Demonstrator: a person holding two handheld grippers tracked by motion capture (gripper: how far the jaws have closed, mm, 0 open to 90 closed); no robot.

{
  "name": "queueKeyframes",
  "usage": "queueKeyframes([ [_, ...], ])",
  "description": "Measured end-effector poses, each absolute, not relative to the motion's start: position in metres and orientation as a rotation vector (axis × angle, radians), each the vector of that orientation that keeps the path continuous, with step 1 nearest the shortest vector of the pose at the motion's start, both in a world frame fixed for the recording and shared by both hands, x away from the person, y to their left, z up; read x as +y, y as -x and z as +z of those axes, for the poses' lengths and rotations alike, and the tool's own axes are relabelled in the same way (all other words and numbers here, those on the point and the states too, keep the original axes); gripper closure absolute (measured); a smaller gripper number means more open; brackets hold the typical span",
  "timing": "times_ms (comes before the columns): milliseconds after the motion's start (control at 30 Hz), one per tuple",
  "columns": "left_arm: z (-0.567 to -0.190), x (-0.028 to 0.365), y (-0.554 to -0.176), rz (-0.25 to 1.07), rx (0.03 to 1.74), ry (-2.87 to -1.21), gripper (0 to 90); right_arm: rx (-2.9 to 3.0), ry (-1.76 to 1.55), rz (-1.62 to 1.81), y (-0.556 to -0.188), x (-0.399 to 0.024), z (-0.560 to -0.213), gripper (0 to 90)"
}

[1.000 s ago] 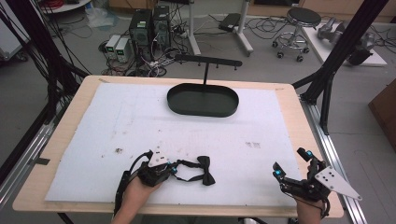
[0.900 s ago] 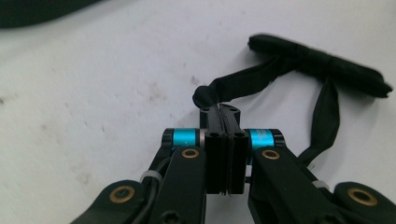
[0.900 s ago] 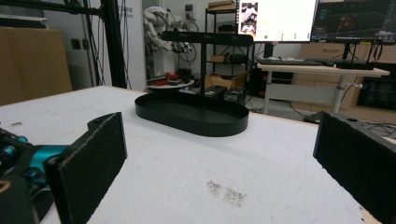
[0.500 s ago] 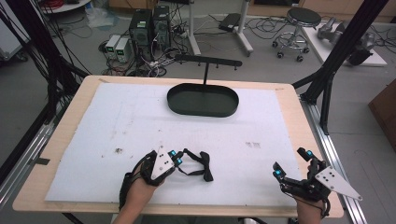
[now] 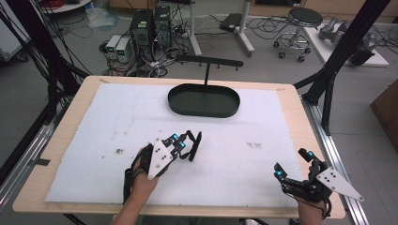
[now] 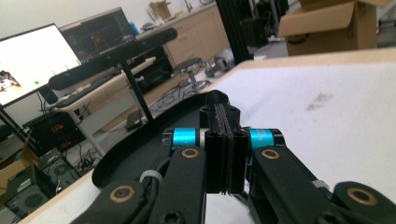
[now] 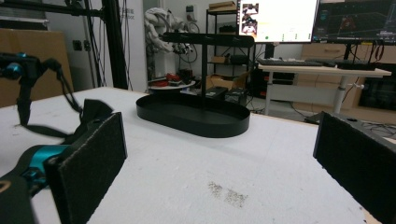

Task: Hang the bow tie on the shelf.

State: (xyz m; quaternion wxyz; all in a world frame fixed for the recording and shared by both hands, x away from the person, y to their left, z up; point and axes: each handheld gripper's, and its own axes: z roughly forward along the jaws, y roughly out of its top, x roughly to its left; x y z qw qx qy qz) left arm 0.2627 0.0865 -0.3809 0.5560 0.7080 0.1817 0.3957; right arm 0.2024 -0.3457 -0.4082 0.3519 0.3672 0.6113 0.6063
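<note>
High view: left gripper (image 5: 192,143) sits over the white mat (image 5: 117,117) at front-centre-left of the table (image 5: 70,101), held by a hand (image 5: 141,180) coming up from the bottom edge, forearm angled up and right. Its jaws point toward the far right, at the black oval tray (image 5: 204,101); grey three-cornered plate on top. Right gripper (image 5: 293,164) is at the front right corner of the table, hand low at the bottom edge, jaws pointing up-left and set wide apart, holding nothing. Tray rests at far centre of the mat, with a thin post and black crossbar (image 5: 209,61) rising behind it. Small dark smudges (image 5: 253,145) on the mat between the grippers.

Left gripper view: jaws pressed flat together, pads touching, nothing between them. Camera tilted; tray rim (image 6: 121,158) just ahead, post rising from it, monitors (image 6: 42,53) behind.

Right gripper view: two black padded jaws stand far apart at the frame sides, empty. Tray (image 7: 194,114) straight ahead, well apart; left gripper (image 7: 21,112) seen at far left above the mat.
</note>
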Motion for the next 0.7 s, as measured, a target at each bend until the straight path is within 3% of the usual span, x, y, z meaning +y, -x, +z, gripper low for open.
queueKeyframes([
  [533,-0.339,0.085,-0.303,1.034,0.411,-1.430,88.8,1.586,-0.965,1.569,-0.205,-0.347,-0.412,1.5],
  [700,-0.331,0.084,-0.322,0.992,0.412,-1.379,88.8,1.587,-0.964,1.574,-0.206,-0.346,-0.413,1.6],
])
